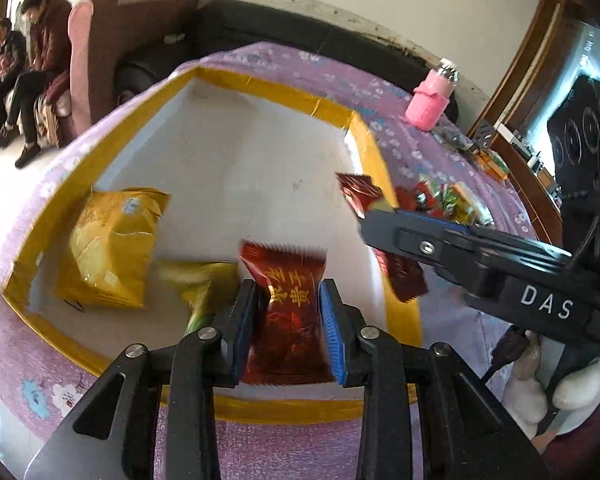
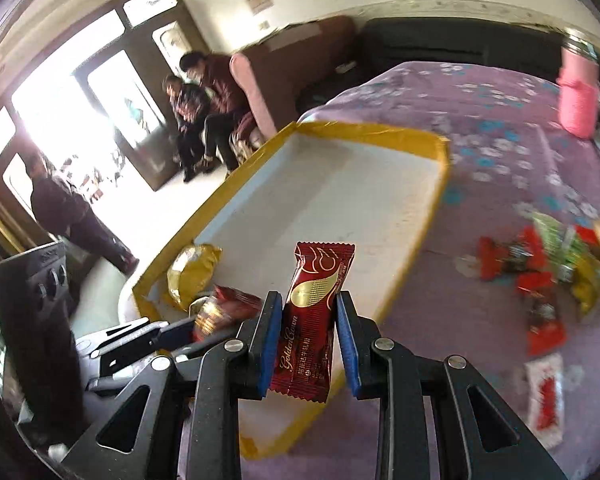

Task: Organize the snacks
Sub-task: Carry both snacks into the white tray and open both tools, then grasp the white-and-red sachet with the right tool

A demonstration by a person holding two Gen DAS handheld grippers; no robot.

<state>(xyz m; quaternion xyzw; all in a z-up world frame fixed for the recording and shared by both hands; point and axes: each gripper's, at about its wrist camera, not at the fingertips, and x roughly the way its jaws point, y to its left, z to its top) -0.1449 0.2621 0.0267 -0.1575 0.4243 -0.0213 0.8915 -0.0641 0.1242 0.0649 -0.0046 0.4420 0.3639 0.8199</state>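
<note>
A white tray with a yellow rim (image 1: pixel 260 84) lies on a purple flowered cloth. My left gripper (image 1: pixel 288 292) hangs over the tray's near end, shut on a red snack packet with gold characters (image 1: pixel 288 332), which is pinched at its waist. Beside it in the tray lie a yellow packet (image 1: pixel 108 248) and a yellow-green one (image 1: pixel 200 284). My right gripper (image 2: pixel 308 300) is shut on a dark red Golden Crown bar (image 2: pixel 314 312), held upright over the tray's right edge (image 2: pixel 428 220). The left wrist view shows that right gripper (image 1: pixel 364 220) coming in from the right with the bar (image 1: pixel 358 192).
A loose pile of red, green and yellow snacks (image 2: pixel 552 264) lies on the cloth right of the tray, with a white-and-red packet (image 2: pixel 546 400) nearer. A pink bottle (image 1: pixel 430 100) stands at the far right. Two people sit on a sofa (image 1: pixel 20 72); another stands (image 2: pixel 68 208).
</note>
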